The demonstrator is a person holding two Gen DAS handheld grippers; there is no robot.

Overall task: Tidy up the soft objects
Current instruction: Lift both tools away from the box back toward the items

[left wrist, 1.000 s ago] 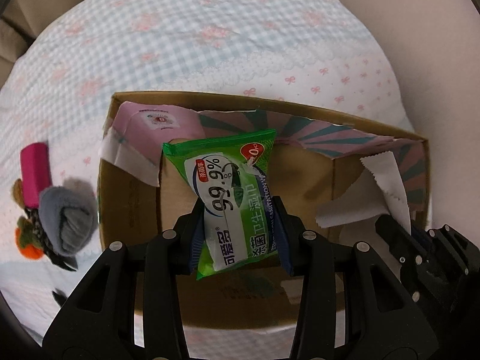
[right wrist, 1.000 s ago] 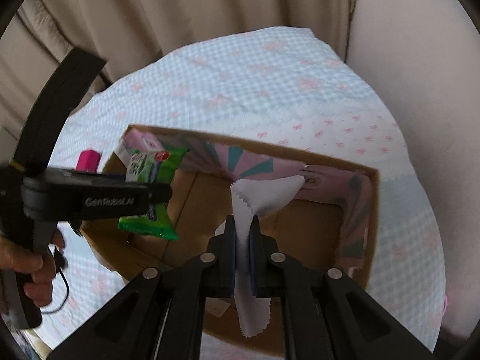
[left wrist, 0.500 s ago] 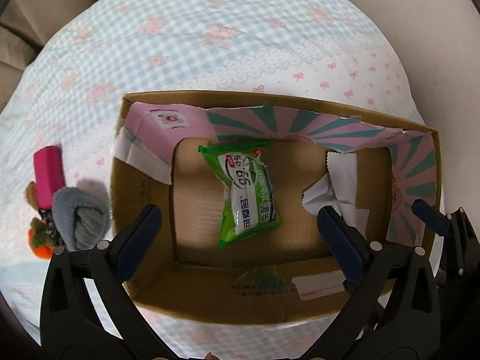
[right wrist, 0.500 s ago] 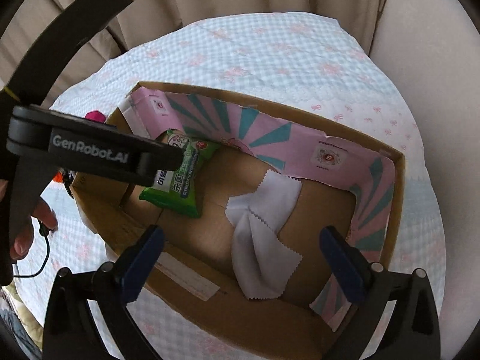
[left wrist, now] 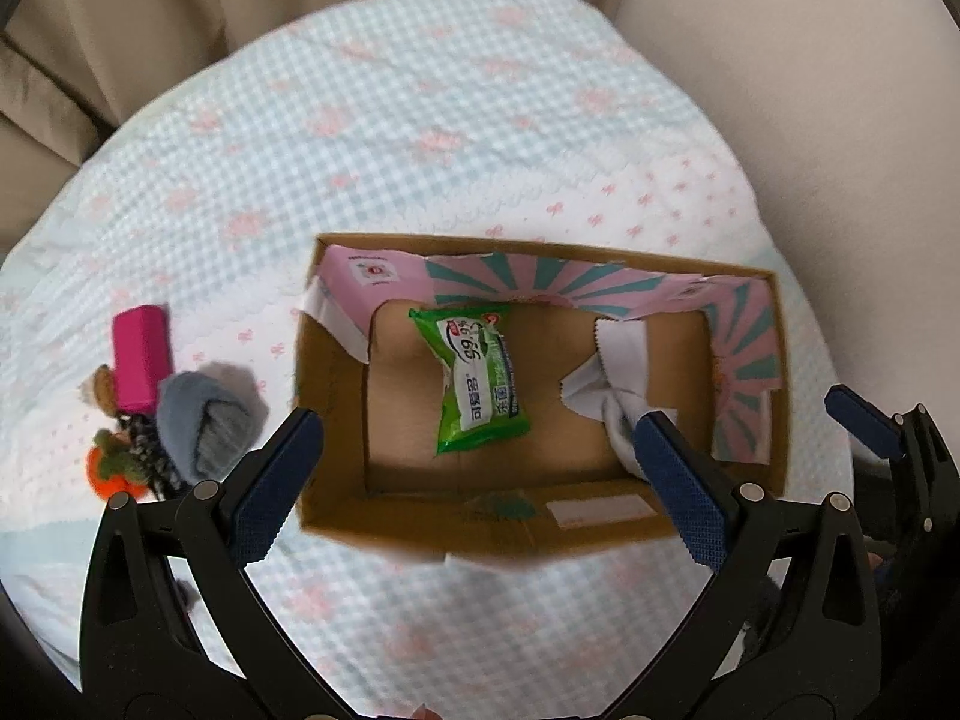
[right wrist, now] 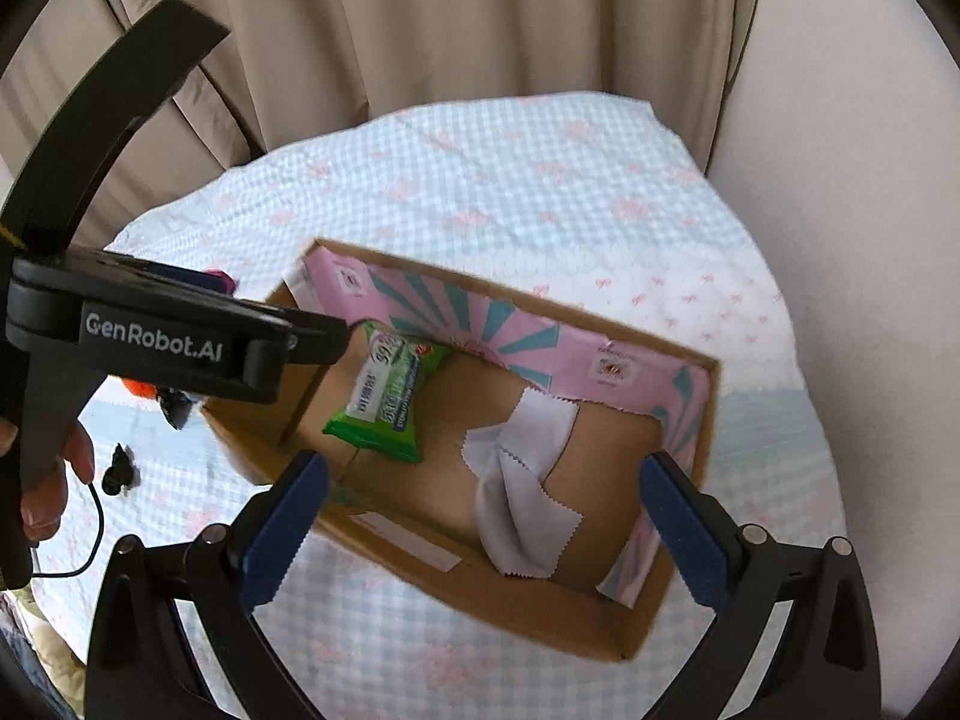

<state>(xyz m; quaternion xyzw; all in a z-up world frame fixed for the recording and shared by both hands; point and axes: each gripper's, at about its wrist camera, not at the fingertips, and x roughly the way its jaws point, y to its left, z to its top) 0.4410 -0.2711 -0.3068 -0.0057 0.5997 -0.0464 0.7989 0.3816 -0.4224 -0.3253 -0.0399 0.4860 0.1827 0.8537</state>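
Left wrist view: left tool [left wrist: 474, 450] spread wide, nothing between its blue pads; its jaws have just been opening. Below it an open cardboard box [left wrist: 336, 480] sits on a surface covered with a blue-check cloth [left wrist: 420, 120] with pink flowers; whether that surface is a bed or a table cannot be told. Box walls carry a torn pink-and-teal paper lining [left wrist: 540, 282]. On the box floor, left of centre, lies a green wet-wipes pack [left wrist: 480, 384], flat, free of the tool. To its right lies a white cloth [left wrist: 612, 372] with pinked edges, crumpled, partly hidden behind the left tool's right finger [left wrist: 678, 486]. Pack and cloth lie apart. Outside the box, on the left: a magenta block [left wrist: 141, 354], a rolled grey sock [left wrist: 198, 426] just beside it, and a small orange-and-green plush item [left wrist: 111, 468] with dark strands. One blue pad of the right tool shows at the right edge.

Right wrist view: right tool [right wrist: 483, 516] also spread wide and empty, its jaws likewise just opened. Same box seen at an angle; white cloth [right wrist: 522, 498] lies on the box floor between the pads' lines but touched by neither. Green pack [right wrist: 390, 396] lies further left in the box. The left tool's body crosses the upper left, held by a hand [right wrist: 42, 480] at the left edge. Beige curtain [right wrist: 420, 30] behind.
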